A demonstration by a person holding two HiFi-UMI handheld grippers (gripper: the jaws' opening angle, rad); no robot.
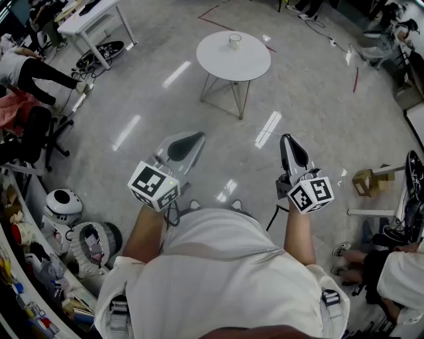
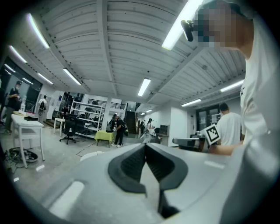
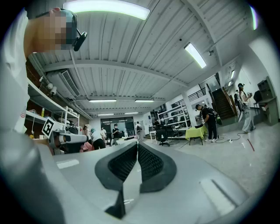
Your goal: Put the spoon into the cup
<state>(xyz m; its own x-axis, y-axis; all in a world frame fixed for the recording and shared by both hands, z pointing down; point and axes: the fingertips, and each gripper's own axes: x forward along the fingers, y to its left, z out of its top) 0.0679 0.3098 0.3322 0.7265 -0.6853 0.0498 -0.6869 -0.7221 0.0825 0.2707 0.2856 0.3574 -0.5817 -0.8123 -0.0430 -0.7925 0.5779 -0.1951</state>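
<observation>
A small clear cup point(image 1: 234, 41) stands on a round white table point(image 1: 248, 63) far ahead of me in the head view. No spoon shows in any view. My left gripper point(image 1: 192, 137) and right gripper point(image 1: 285, 138) are held at waist height above the floor, well short of the table. Both point forward and slightly up. In the left gripper view the left gripper point(image 2: 145, 145) has its jaws closed tip to tip with nothing between them. The right gripper point(image 3: 137, 142) looks the same in its own view. A pale sliver of the table point(image 2: 92, 154) shows past the left jaws.
A white desk point(image 1: 89, 20) with a bicycle wheel point(image 1: 99, 53) under it stands at the far left. An office chair point(image 1: 33, 136), seated people and clutter line the left side. A cardboard box point(image 1: 363, 182) and another person's legs point(image 1: 361, 261) lie to the right. Glossy floor lies between me and the table.
</observation>
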